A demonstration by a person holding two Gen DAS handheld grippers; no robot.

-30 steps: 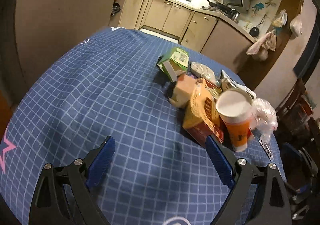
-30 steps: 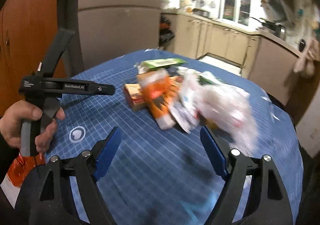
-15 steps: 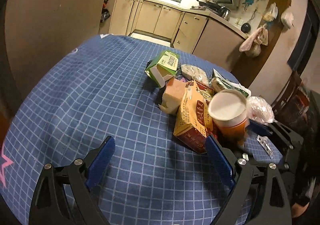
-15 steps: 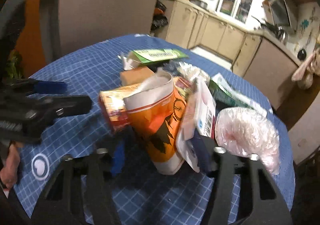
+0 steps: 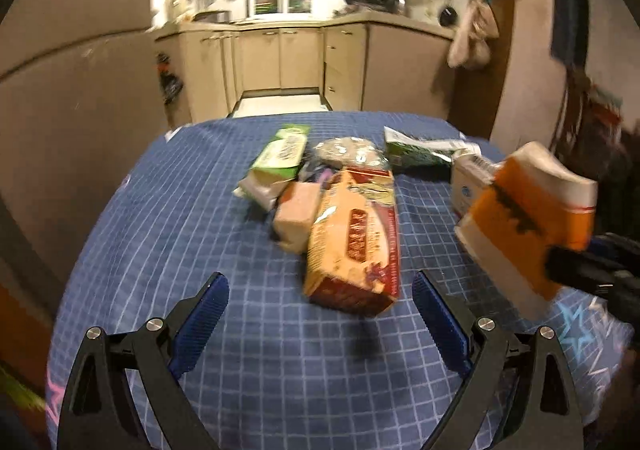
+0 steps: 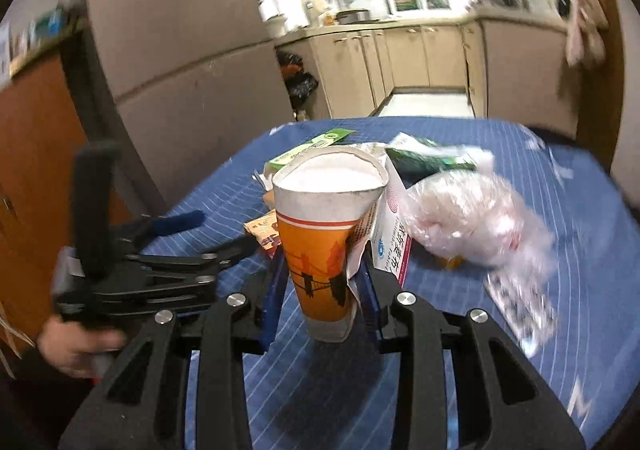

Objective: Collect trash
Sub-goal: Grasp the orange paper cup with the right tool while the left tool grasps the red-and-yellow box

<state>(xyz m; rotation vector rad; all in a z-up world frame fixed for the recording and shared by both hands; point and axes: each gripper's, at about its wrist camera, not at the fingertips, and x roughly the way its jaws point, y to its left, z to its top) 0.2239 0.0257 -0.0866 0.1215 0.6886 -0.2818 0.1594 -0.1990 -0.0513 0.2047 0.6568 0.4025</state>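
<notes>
An orange paper cup [image 6: 320,246] with a white, squashed rim stands between the blue pads of my right gripper [image 6: 320,282]. The jaws are closing and press its sides. In the left wrist view the same cup [image 5: 528,222] hangs tilted above the table at the right, with the right gripper's black fingers [image 5: 588,274] on it. My left gripper [image 5: 318,282] is wide open with nothing between its pads, just short of an orange-red biscuit box [image 5: 352,242]. Behind that box lie a tan block [image 5: 296,210], a green carton [image 5: 280,154] and a green packet [image 5: 424,152].
The round table wears a blue checked cloth [image 5: 180,218]. A white medicine box [image 6: 394,246], a crumpled clear plastic bag [image 6: 472,218] and a blister strip [image 6: 520,302] lie right of the cup. A hand [image 6: 76,346] holds the left gripper. Kitchen cabinets stand beyond the table.
My right gripper closed from wide open onto the orange cup, which now stands upright in its view and off the pile. The left gripper swung round the table and stayed open.
</notes>
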